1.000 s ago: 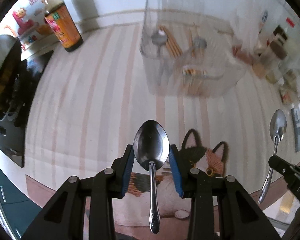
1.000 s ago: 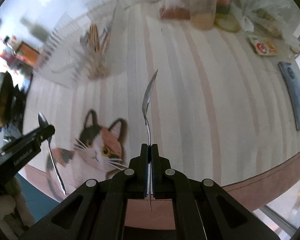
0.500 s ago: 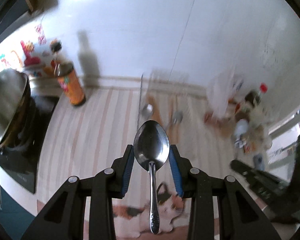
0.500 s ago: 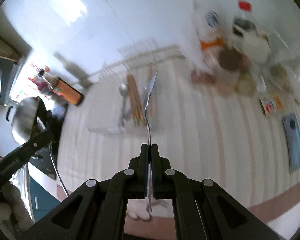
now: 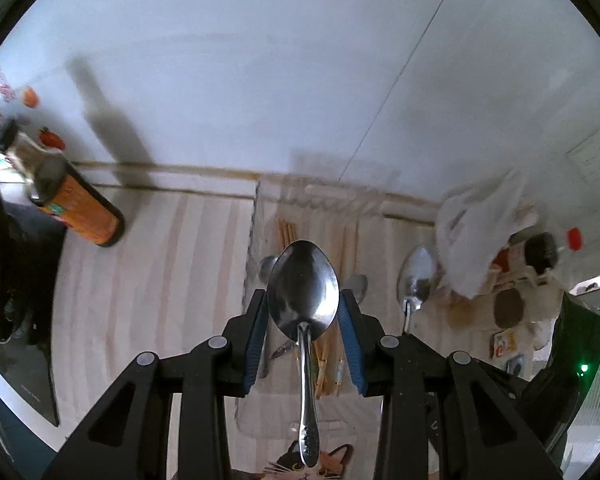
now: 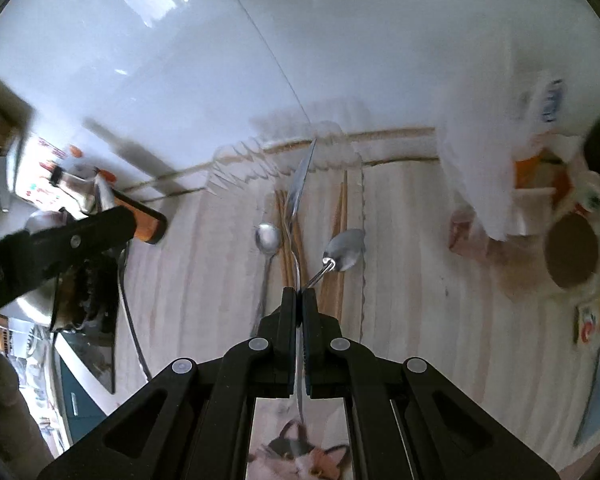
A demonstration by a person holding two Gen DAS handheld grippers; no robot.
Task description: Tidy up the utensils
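Note:
My left gripper [image 5: 303, 312] is shut on a steel spoon [image 5: 303, 296], bowl up and facing the camera, handle hanging down between the jaws. My right gripper [image 6: 299, 300] is shut on a second spoon [image 6: 298, 192], seen edge-on, bowl tip pointing up. Both hang above a clear plastic utensil tray [image 6: 362, 216] by the wall, which holds wooden chopsticks [image 6: 286, 248] and two spoons [image 6: 268, 238]. The right gripper's spoon also shows in the left wrist view [image 5: 416, 276], and the left gripper shows at the left of the right wrist view [image 6: 60, 240].
A brown sauce bottle [image 5: 76, 208] stands left of the tray by the wall. A black stove with a pan [image 6: 80, 292] lies at the left. White bags, jars and packets [image 5: 512, 248] crowd the right. A cat-print mat [image 6: 300, 456] lies near the front edge.
Both grippers have moved forward from over the cat mat to above the utensil tray and tilted up toward the wall. Each still holds its spoon.

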